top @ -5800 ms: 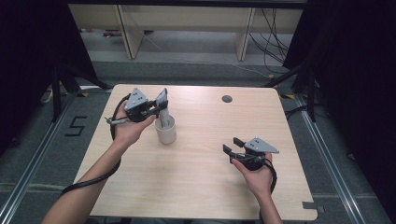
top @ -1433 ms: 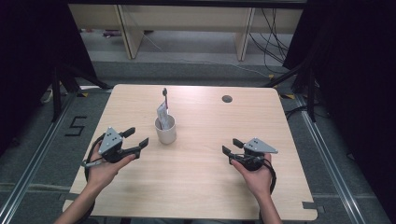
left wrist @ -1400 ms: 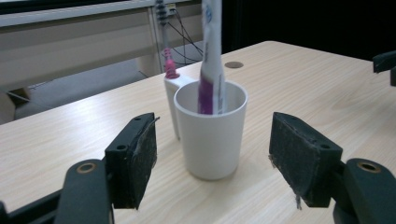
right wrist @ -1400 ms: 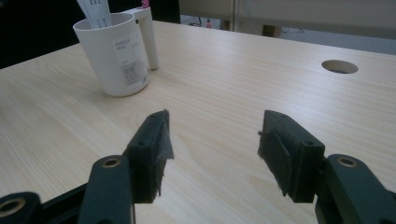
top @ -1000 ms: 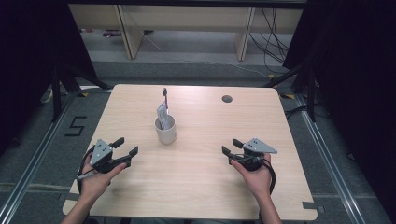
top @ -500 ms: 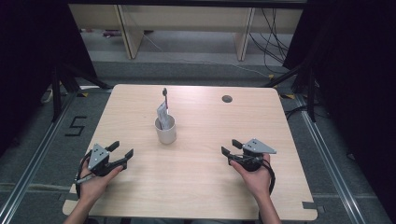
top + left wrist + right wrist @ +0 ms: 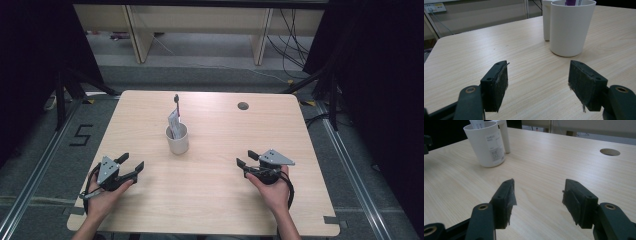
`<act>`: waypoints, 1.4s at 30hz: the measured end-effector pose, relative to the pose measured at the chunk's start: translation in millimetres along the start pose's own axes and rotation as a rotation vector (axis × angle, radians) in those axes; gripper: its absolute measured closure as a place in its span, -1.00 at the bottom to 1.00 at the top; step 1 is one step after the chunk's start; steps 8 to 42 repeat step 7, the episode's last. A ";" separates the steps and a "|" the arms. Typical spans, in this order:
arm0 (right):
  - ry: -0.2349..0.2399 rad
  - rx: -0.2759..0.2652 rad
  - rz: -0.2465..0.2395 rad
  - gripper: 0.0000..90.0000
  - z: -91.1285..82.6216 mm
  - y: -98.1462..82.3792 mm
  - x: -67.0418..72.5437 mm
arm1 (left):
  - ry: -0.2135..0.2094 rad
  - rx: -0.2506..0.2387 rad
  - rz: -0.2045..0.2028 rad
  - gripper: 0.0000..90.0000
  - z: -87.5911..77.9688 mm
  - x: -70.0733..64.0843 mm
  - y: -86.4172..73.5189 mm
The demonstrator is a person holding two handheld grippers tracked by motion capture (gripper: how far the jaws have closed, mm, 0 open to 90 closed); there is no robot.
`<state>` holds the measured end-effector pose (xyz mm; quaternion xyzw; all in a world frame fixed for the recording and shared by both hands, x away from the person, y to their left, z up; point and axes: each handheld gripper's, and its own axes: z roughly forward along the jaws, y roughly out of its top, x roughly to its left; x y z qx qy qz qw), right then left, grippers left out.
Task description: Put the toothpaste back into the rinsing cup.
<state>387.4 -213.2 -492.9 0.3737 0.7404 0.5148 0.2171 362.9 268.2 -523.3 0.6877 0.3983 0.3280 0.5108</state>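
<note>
I work in what looks like a lab or recording room, not a home. My wooden table (image 7: pixel 210 200) has a round cable hole (image 7: pixel 243 106) in its top and stands on grey carpet between metal floor rails (image 7: pixel 30 185). Black curtains (image 7: pixel 380 75) hang at both sides. A "5" (image 7: pixel 81 135) is taped on the floor, loose cables (image 7: pixel 292 30) run behind, and wall sockets (image 7: pixel 434 7) sit low on the far wall.
</note>
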 end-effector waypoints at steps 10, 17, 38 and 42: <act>-0.007 -0.010 0.040 -0.05 1.0 -1.4 2.1 | -0.003 -0.002 0.000 -0.29 0.9 0.6 -0.1; -0.007 -0.010 0.040 -0.05 1.0 -1.4 2.1 | -0.003 -0.002 0.000 -0.29 0.9 0.6 -0.1; -0.007 -0.010 0.040 -0.05 1.0 -1.4 2.1 | -0.003 -0.002 0.000 -0.29 0.9 0.6 -0.1; -0.007 -0.010 0.040 -0.05 1.0 -1.4 2.1 | -0.003 -0.002 0.000 -0.29 0.9 0.6 -0.1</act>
